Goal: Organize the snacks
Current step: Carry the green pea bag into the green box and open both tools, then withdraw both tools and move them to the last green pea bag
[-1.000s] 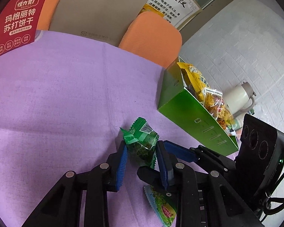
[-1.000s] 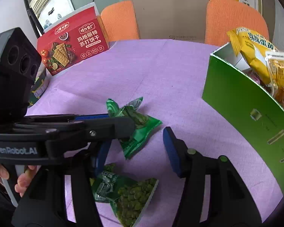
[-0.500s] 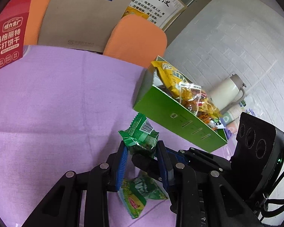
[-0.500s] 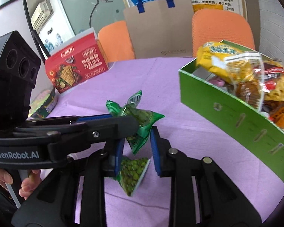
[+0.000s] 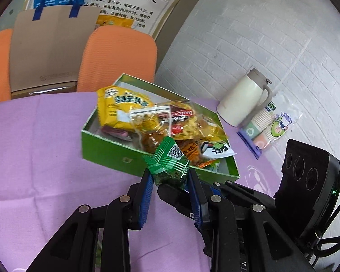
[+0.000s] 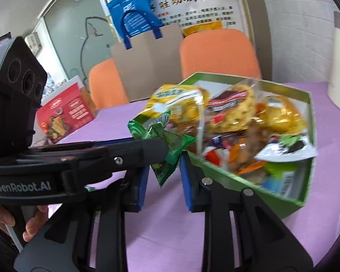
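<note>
My left gripper is shut on a small green snack packet, held in the air just in front of the green box. That box lies open on the purple cloth and is heaped with yellow, clear and orange snack bags. In the right wrist view my right gripper has its blue pads close together on a green pea packet, near the box's left corner. The left gripper's finger crosses in front with its own packet and hides the pea packet's top.
A cream thermos jug and a sleeve of paper cups stand right of the box by the white wall. Behind the table are orange chairs and a brown paper bag. A red cracker box stands far left. A hand holds the left gripper.
The right gripper's jaws closed on the pea packet that lay on the cloth. Both grippers then rose and swung right toward the green box, whose contents now show from above.
</note>
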`<state>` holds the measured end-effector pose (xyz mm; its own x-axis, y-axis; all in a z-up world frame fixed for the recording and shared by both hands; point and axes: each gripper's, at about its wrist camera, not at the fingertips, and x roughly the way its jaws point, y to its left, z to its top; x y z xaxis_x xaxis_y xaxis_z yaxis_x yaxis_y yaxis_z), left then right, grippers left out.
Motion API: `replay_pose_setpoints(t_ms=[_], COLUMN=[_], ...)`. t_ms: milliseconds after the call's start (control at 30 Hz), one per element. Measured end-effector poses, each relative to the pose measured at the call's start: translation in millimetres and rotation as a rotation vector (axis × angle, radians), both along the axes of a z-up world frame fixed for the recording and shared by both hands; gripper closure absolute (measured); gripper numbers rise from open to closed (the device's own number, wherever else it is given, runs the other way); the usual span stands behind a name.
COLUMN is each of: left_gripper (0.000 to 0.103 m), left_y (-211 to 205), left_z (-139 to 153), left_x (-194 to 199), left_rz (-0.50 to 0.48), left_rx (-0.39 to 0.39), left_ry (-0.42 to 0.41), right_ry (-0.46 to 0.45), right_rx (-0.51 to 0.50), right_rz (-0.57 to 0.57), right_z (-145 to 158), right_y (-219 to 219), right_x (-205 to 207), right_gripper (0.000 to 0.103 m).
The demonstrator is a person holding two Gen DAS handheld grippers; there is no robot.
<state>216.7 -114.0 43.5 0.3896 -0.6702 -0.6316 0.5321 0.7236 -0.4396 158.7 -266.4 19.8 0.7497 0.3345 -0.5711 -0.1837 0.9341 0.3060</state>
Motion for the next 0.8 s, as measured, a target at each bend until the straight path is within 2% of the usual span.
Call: replay_pose_setpoints(t_ms=[200, 267, 300, 367, 400, 433, 467, 567, 633, 767, 800], left_gripper=[0.072, 0.072, 0.072, 0.068, 0.065, 0.058, 0.051, 0.038, 0.035, 0.015, 0.015], left_y=[-53, -64, -68, -74, -74, -75, -74, -68, -65, -64, -62], left_z=[3, 1, -1, -8, -11, -14, -17, -24, -25, -17, -14], left_x=[9, 15, 20, 28, 31, 33, 35, 38, 37, 28, 24], left_rz=[-0.047, -0.055, -0.057, -0.029, -0.01, 0.003, 0.01, 0.05, 0.059, 0.089, 0.101], left_rx=[0.049, 0.057, 0.062, 0.097, 0.115, 0.126, 0.129, 0.121, 0.106, 0.127, 0.126], left_ry=[-0.023, -0.017, -0.015, -0.019, -0.025, -0.027, -0.024, -0.001, 0.005, -0.015, -0.017], right_ry=[-0.003, -0.011, -0.023, -0.055, -0.059, -0.059, -0.06, -0.054, -0.048, -0.059, -0.064], right_rx=[0.004, -0.03, -0.062, -0.108, -0.123, -0.131, -0.134, -0.109, -0.112, -0.106, -0.104], right_rz=[-0.052, -0.076, -0.098, -0.116, -0.119, -0.127, -0.136, -0.14, -0.144, -0.138, -0.137], right_z=[-4, -8, -10, -13, -14, -16, -16, -18, -18, -15, -13], right_y=[-31, -36, -37, -39, -39, -42, -43, -48, -48, -48, -47], right_x=[15, 15, 11, 5, 2, 1, 0, -3, -5, -16, -19], right_gripper=[0.071, 0.058, 0.046, 0.044, 0.043, 0.043, 0.042, 0.039, 0.03, 0.022, 0.019])
